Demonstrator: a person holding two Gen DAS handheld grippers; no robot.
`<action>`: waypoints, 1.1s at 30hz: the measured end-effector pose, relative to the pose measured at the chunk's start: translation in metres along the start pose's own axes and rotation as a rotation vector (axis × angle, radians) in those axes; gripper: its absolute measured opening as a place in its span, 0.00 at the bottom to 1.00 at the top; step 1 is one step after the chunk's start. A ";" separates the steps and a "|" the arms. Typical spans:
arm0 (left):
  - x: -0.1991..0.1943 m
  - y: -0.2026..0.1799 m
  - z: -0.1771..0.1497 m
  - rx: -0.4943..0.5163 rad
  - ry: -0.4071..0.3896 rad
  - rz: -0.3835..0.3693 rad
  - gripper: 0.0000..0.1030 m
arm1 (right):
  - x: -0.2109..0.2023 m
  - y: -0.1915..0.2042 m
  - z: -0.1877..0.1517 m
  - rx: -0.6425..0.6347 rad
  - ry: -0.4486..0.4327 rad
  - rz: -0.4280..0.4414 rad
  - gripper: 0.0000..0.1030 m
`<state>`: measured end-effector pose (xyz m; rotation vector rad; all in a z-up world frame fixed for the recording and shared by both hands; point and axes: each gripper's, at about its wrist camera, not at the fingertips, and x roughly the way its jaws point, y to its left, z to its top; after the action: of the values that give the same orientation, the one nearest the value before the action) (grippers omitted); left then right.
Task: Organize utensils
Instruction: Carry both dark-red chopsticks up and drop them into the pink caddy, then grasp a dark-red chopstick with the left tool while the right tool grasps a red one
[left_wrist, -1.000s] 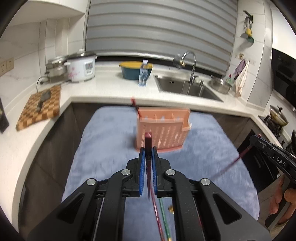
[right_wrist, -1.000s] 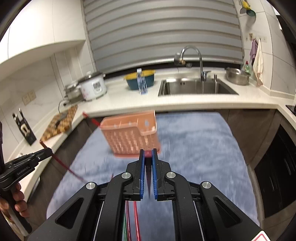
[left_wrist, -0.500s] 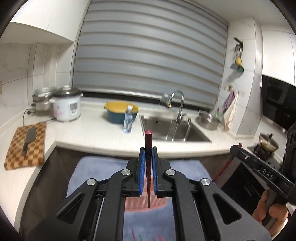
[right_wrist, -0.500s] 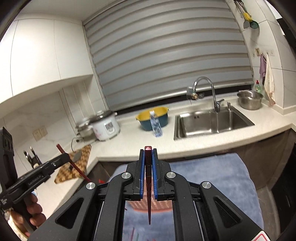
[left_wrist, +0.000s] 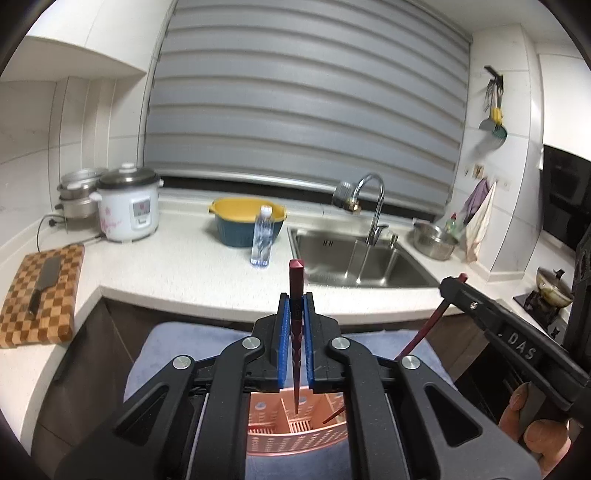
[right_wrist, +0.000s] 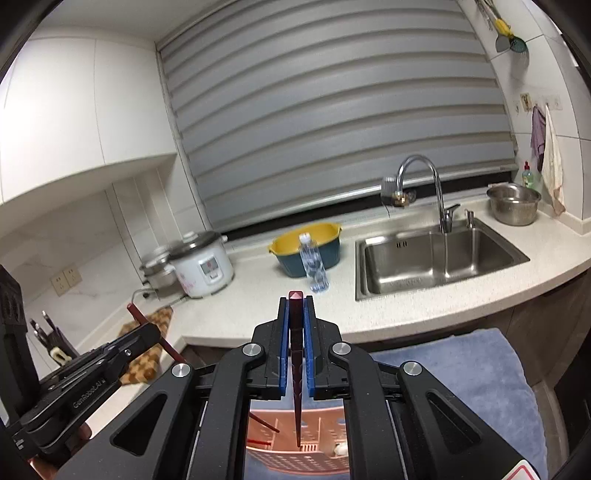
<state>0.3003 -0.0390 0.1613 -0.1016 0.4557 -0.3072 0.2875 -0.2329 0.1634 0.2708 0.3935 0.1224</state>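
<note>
Left gripper (left_wrist: 295, 325): blue pads clamped on a dark red chopstick (left_wrist: 296, 295), which stands near upright between them. Its blunt square end sticks up above the pads; its thin tip hangs down over the pink slotted basket (left_wrist: 295, 439), above a divider between compartments. Whether the tip touches the basket, cannot tell.

Right gripper (right_wrist: 295, 328): pads likewise closed tight on a second dark red chopstick (right_wrist: 295, 321), same pose, blunt end up, point down over the same basket (right_wrist: 295, 458). In the left wrist view this gripper shows at the right edge, black, held by a hand (left_wrist: 532, 428), its chopstick slanting down toward the basket.

Basket sits on a blue-grey cloth (right_wrist: 461, 373) directly under both grippers. Several red sticks already lean inside its compartments; a small white item lies at its right side in the right wrist view, too small to identify.

Beyond the basket, a white counter (left_wrist: 177, 273) wraps round. Behind the basket: a clear water bottle (left_wrist: 263, 236) standing just in front of a yellow-and-blue bowl (left_wrist: 245, 223). Right of the basket, further back: a steel sink (left_wrist: 354, 262) with a curved tap, then a metal bowl (left_wrist: 434, 240). Left of the basket, further back: a white rice cooker (left_wrist: 127, 206), and nearer, a checkered cutting board (left_wrist: 40, 291) with a cleaver lying on it. A grey blind covers the window behind the counter.
</note>
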 end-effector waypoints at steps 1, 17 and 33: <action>0.005 0.001 -0.003 -0.001 0.012 0.001 0.07 | 0.006 -0.001 -0.005 -0.003 0.019 -0.004 0.07; -0.008 0.012 -0.042 0.004 0.081 0.126 0.40 | -0.021 -0.013 -0.037 -0.042 0.065 -0.061 0.48; -0.092 0.030 -0.183 -0.013 0.275 0.181 0.51 | -0.141 -0.022 -0.203 -0.165 0.288 -0.165 0.48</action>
<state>0.1478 0.0127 0.0311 -0.0298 0.7351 -0.1405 0.0799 -0.2297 0.0275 0.0558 0.6864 0.0306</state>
